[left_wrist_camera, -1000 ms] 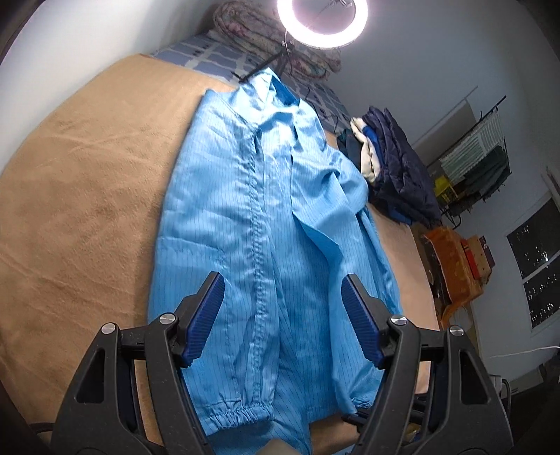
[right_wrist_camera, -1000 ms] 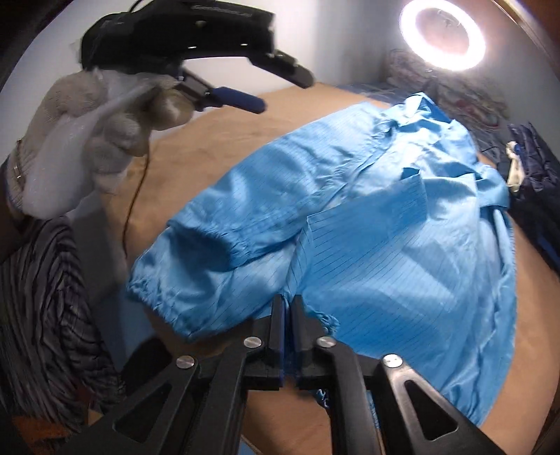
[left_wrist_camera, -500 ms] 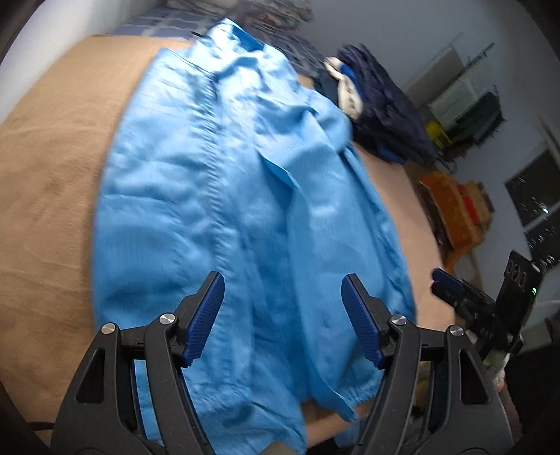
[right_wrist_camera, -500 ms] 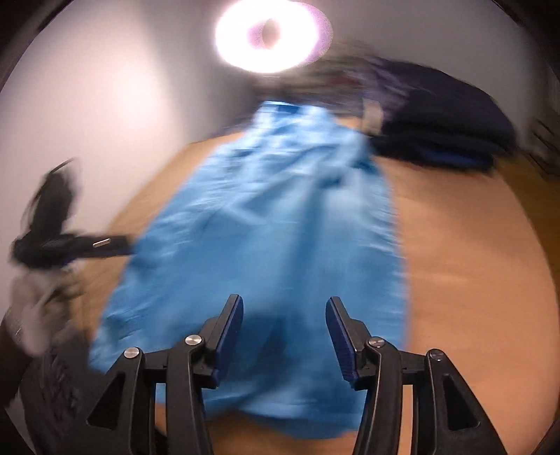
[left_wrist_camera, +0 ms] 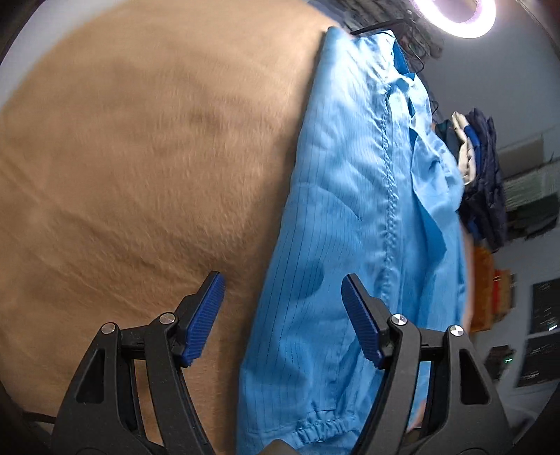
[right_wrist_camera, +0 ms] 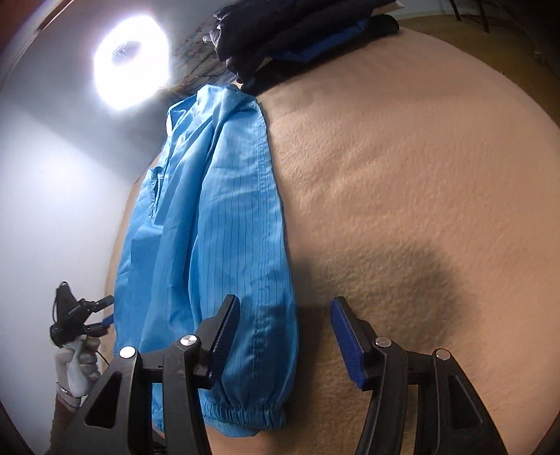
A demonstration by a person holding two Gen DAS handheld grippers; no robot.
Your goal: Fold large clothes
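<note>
A: Well, is any writing showing that we can read?

B: Nothing legible. Dark panels are hanging at about 3 o'clock in the left wrist view, but whatever is on them is too blurred to make out, and no label is visible on the blue jacket (left_wrist_camera: 353, 224).

A: Where is the jacket lying?

B: It is stretching lengthwise on the tan bed cover (left_wrist_camera: 140, 168), collar pointing toward 12 o'clock under the ring light (left_wrist_camera: 455, 17), elastic cuffs toward 6 o'clock. In the right wrist view the jacket (right_wrist_camera: 217, 217) is running along the 9 o'clock side, its sleeve edge forming a straight seam line.

A: And the grippers?

B: The left gripper (left_wrist_camera: 281, 320) is standing wide open, holding nothing, straddling the jacket's left edge: one pad over the cover, the other over the cloth. The right gripper (right_wrist_camera: 285, 341) is also gaping wide and empty, hovering across the sleeve's outer edge near the cuff.

A: Is there room to move?

B: Bare cover is spreading broadly toward 9 o'clock in the left wrist view and toward 3 o'clock in the right wrist view. A pile of dark clothes (right_wrist_camera: 297, 31) is sitting at 12 o'clock, just beside the collar end.
</note>
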